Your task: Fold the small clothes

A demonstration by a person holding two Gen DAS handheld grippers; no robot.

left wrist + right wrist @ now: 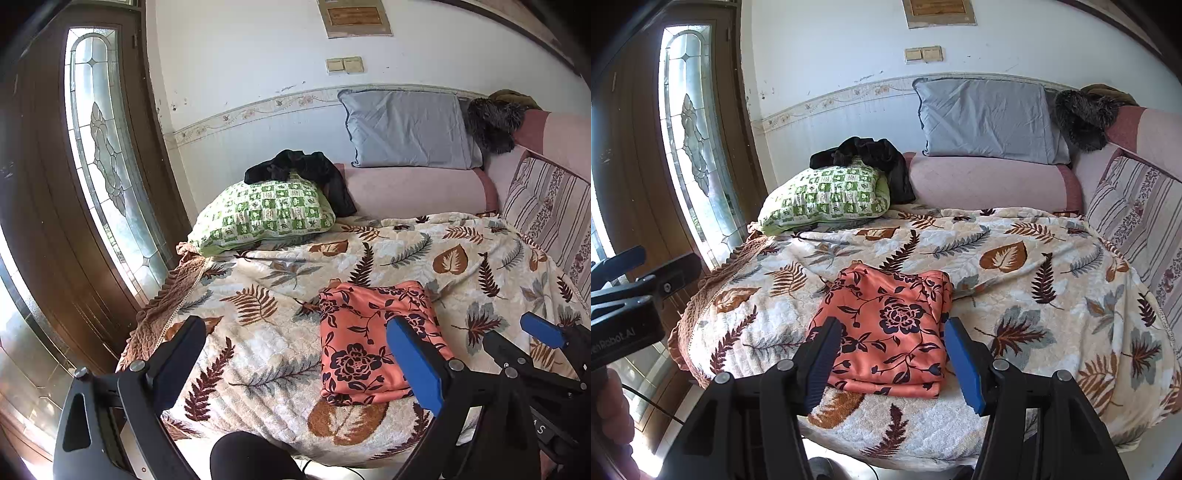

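The orange floral garment [886,332] lies folded into a neat rectangle on the leaf-patterned blanket [1034,288], near the front edge of the bed, its layers stacked flat. Both grippers hang above it, clear of the cloth. The right gripper [892,363] sits over the near edge of the fold, its blue-padded fingers [962,360] parted to about the width of the garment, nothing between them but air. The left gripper [299,363] is spread wide, one finger off to the left over bare blanket, the other blue pad over the garment's right side; it grips nothing either. In the left view the right gripper's blue tip [543,330] shows at the far right edge.

Further back, a green checked pillow [827,197] rests against the wall with a black garment [871,158] draped over it. A grey pillow [990,118] stands on a pink bolster [990,182]. A wooden door with leaded glass [694,147] is at the left.
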